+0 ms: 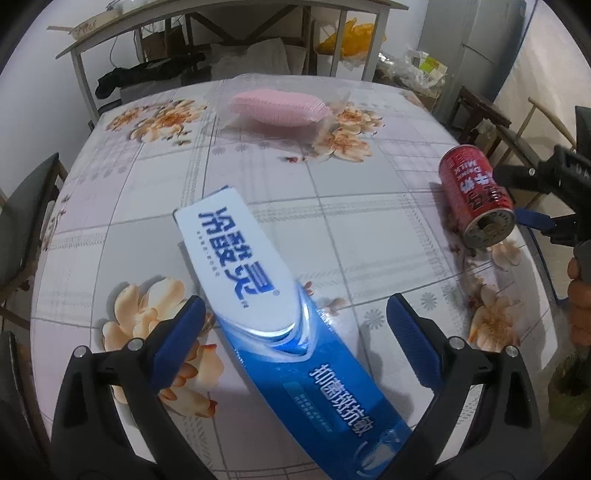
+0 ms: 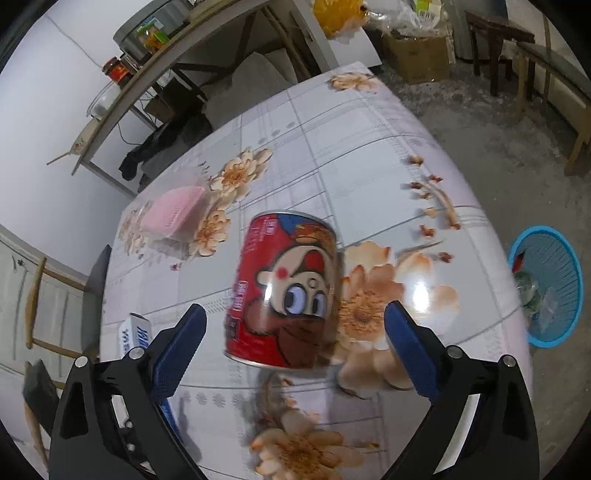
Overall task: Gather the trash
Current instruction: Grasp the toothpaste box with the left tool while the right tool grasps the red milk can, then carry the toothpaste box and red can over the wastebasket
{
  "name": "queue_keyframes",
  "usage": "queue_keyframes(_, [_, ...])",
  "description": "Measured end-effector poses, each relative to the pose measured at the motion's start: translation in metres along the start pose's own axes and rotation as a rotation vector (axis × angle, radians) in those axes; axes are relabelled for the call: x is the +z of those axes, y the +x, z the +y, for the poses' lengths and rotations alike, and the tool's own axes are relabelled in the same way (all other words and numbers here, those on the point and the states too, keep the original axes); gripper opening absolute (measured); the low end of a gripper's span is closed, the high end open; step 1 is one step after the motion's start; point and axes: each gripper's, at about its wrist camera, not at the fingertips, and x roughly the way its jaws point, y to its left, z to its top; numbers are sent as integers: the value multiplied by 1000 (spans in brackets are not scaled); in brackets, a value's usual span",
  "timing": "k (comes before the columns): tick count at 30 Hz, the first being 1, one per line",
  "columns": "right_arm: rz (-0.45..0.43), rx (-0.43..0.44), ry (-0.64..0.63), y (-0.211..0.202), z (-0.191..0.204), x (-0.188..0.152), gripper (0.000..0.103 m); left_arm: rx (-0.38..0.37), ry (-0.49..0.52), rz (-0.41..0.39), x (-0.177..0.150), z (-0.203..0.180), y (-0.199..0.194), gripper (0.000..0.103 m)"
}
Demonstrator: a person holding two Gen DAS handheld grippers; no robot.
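Note:
A blue and white toothpaste box (image 1: 280,317) lies flat on the floral tablecloth (image 1: 332,236), running between the spread jaws of my open left gripper (image 1: 295,314). A red milk can (image 2: 288,295) lies on its side on the table, in front of my open right gripper (image 2: 295,321), between its spread jaws but not touched. The can also shows in the left wrist view (image 1: 476,195) with the right gripper (image 1: 535,199) behind it. A pink sponge in clear wrap (image 1: 277,107) lies at the table's far side. The box's end shows in the right wrist view (image 2: 135,330).
A blue plastic basket (image 2: 546,288) with some trash in it stands on the floor right of the table. Chairs (image 1: 29,218) stand at the left edge. A shelf table (image 1: 221,22) with jars, boxes and bags stands behind the table.

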Motion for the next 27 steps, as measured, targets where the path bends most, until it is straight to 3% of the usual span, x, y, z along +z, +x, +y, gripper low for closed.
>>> queue_keyframes(6, [48, -26, 22, 24, 2, -6, 82, 13, -22, 34, -6, 5, 12, 88])
queue_keyframes(8, [59, -42, 2, 27, 6, -11, 70, 15, -28, 26, -8, 6, 10, 83])
queue_keyframes(10, [57, -70, -28, 26, 12, -16, 64, 11, -40, 18, -9, 10, 8, 78])
queue_keyframes(18, [-41, -213, -213, -11, 36, -37, 63, -68, -114, 6, -12, 33, -1, 62])
queue_keyframes(27, [-56, -265, -273, -29, 42, -41, 63, -103, -144, 10, -12, 43, -4, 58])
